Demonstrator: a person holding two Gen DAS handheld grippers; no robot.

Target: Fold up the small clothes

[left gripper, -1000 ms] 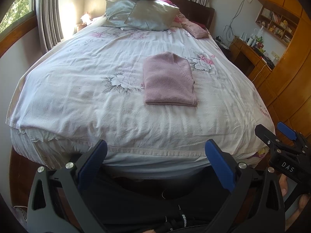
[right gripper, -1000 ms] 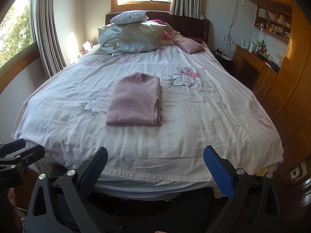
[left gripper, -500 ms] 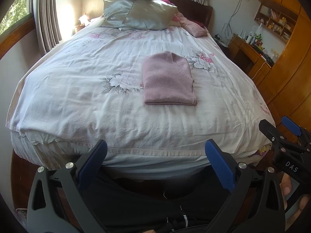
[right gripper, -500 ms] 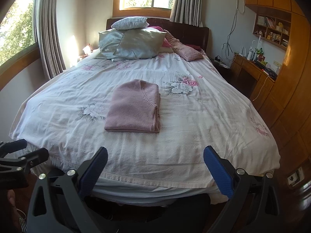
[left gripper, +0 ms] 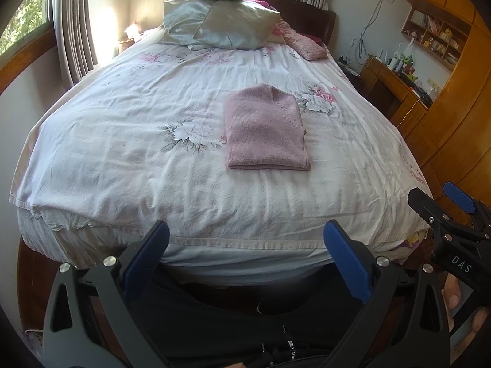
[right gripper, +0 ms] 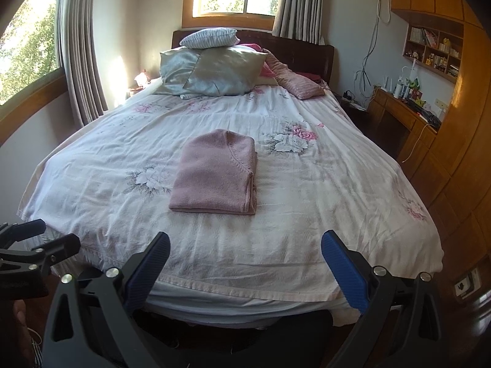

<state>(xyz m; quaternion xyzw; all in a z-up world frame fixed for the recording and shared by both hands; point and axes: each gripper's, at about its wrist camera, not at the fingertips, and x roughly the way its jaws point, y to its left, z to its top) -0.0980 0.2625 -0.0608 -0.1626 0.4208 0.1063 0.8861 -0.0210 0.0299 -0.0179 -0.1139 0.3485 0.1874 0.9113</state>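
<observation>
Pink sweater (left gripper: 265, 128) lies folded flat mid-bed on the floral sheet (left gripper: 122, 153), well clear of both tools; your left gripper (left gripper: 245, 254) and right gripper (right gripper: 245, 260) hang spread and empty at the foot, so judge the fold finished—leave it untouched.

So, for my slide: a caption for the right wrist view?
Folded pink sweater on floral bedspread; open right gripper held back at the bed's foot.

open bedspread (right gripper: 307, 214) around folded sweater (right gripper: 214, 178), pillows (right gripper: 214, 70) far
</observation>
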